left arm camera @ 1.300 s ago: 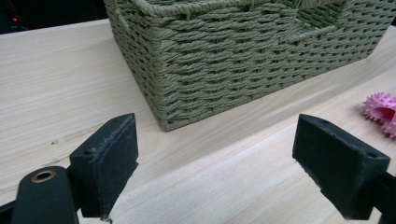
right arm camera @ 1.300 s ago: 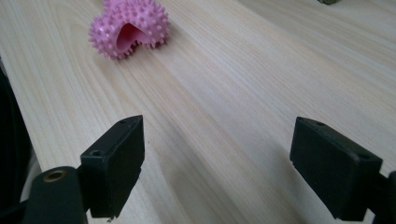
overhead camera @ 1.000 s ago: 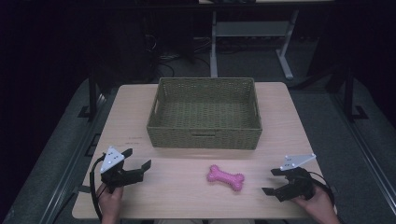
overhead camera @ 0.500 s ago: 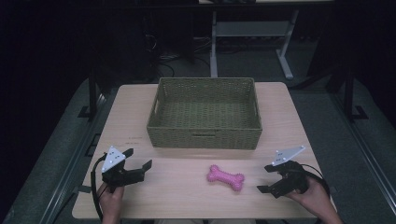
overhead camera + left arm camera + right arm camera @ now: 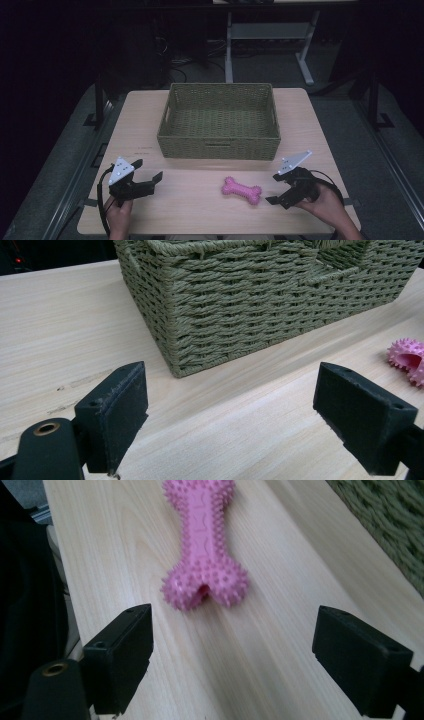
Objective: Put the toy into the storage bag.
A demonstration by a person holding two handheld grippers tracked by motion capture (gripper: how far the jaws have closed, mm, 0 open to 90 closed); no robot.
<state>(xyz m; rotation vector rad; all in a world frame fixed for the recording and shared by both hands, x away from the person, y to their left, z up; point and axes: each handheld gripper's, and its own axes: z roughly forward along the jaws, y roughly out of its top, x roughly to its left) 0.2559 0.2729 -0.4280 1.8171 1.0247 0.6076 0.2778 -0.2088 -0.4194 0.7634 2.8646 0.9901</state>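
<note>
Near the desk's (image 5: 200,210) front left corner, the left gripper (image 5: 148,180) rests low in the person's hand, jaws released wide and aimed toward the woven basket's (image 5: 220,145) near corner. The pink spiky bone toy (image 5: 242,189) lies flat near the front edge, just right of centre. Beside it, near the front right corner, the right gripper (image 5: 274,189) points left at the toy's end, jaws spread wide apart, holding nothing.

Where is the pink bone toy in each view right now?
High view: pink bone toy lies on the table, front of centre, left of the right claw.
Left gripper view: its tip at the right edge.
Right gripper view: top centre, ahead of the open jaws.
Shared landmark: woven basket.
</note>
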